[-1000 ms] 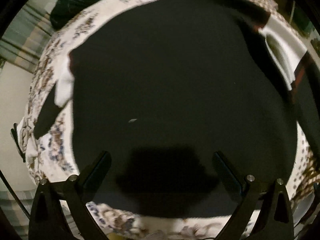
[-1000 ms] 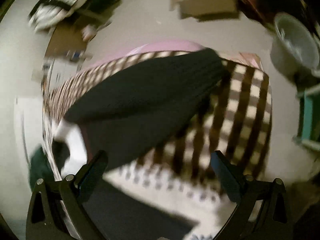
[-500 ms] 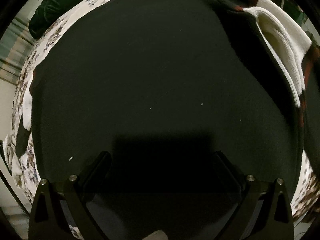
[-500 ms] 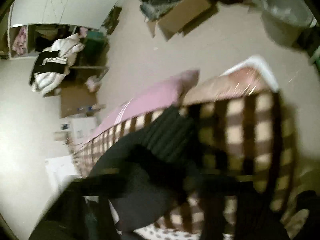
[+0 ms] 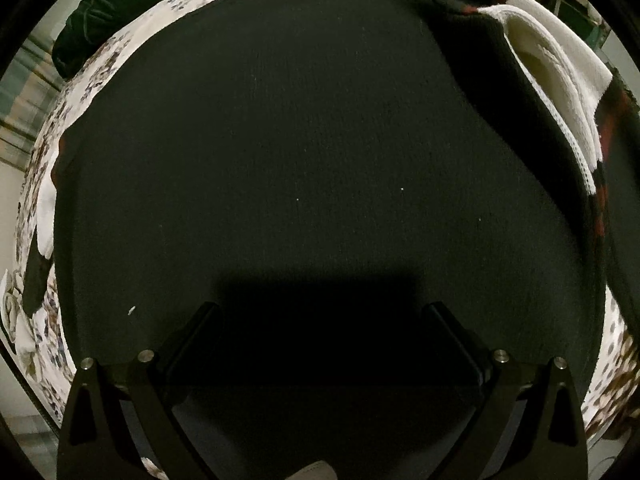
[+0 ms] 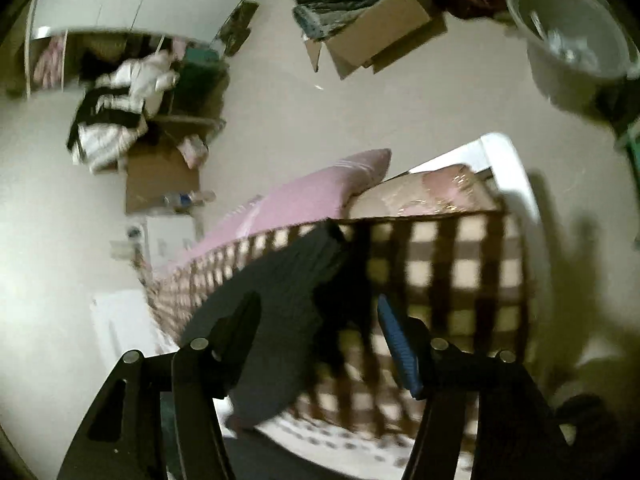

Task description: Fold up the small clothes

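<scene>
Floral-printed white bedding (image 5: pixel 86 80) covers the bed on which the work lies, and a brown-and-cream checked blanket (image 6: pixel 452 276) with a pale pink pillow (image 6: pixel 296 204) sits further along it; beyond are a cream floor, a cardboard box (image 6: pixel 380 36) and a grey plastic bucket (image 6: pixel 568 40).

Spread flat on the bedding, the large black knitted garment (image 5: pixel 304 160) fills almost the whole left wrist view, with a white ribbed panel edged in red (image 5: pixel 560 80) at its upper right. The left hand-held gripper (image 5: pixel 320 312) hovers close over the lower middle of the cloth, its jaws wide apart and gripping nothing; its shadow falls on the fabric just ahead.

The right hand-held gripper (image 6: pixel 316 316) is blurred in its own view. Its jaws stand moderately apart with a dark ribbed part of the garment (image 6: pixel 288 288), probably a sleeve, between them, but whether that cloth is pinched or merely passes between the fingers I cannot tell.

The step in hand looks like bringing the sleeve in over the body. To do it well, the right side should carry the sleeve across low and lay it straight, without twisting the ribbing, while the left presses or anchors the flat body so it does not drag or wrinkle. Releasing only once the sleeve lies flat would keep the fold's edge clean.
</scene>
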A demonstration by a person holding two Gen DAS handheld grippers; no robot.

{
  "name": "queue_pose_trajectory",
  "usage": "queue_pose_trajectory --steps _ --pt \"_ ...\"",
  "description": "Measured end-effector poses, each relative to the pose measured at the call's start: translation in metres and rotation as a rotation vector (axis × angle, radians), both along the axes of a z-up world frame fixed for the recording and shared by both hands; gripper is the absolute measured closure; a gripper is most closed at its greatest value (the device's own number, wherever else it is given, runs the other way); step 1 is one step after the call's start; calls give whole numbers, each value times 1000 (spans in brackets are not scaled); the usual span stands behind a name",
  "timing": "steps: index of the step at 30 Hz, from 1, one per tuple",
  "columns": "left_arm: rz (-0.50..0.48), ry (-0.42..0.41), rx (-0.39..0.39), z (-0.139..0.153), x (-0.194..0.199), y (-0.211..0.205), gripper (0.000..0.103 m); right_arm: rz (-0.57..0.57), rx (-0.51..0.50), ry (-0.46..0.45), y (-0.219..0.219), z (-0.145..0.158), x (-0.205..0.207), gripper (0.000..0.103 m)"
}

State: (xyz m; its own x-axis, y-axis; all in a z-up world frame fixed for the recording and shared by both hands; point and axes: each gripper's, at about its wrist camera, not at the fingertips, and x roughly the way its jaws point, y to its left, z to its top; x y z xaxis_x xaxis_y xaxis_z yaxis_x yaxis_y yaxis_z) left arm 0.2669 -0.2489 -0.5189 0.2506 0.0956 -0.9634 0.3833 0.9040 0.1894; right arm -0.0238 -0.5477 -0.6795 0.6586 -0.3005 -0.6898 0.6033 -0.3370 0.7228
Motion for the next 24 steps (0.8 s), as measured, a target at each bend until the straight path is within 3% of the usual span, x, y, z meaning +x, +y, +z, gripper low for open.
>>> queue_pose_trajectory --steps 3,4,5,6,9,10,12,16,20,24 --pt "-7 -6 2 -3 -1 -1 0 -28 48 -1 -17 -23 17 37" --pt "-7 -6 2 -3 -1 -1 0 -13 58 28 -17 -28 26 43" --pt "-6 -5 1 -4 -1 -1 0 -4 57 53 -22 -28 33 75" --pt "-6 -6 -2 -3 0 0 0 39 34 82 -27 -22 44 87" --pt "-17 -10 -6 -4 -2 1 0 113 -80 63 -32 13 60 87" --pt "-18 -10 -8 -4 -2 2 0 150 -121 61 -34 27 65 81" --pt "-17 -6 -10 -5 -2 2 0 169 -139 105 -37 31 62 35" --pt "-7 5 -19 -5 3 5 0 76 -54 160 -28 10 27 32" --pt "-11 1 -17 -7 1 3 0 -5 24 136 -5 -15 -7 32" --pt "-21 -1 -11 -8 2 3 0 -20 43 73 5 -44 -10 32"
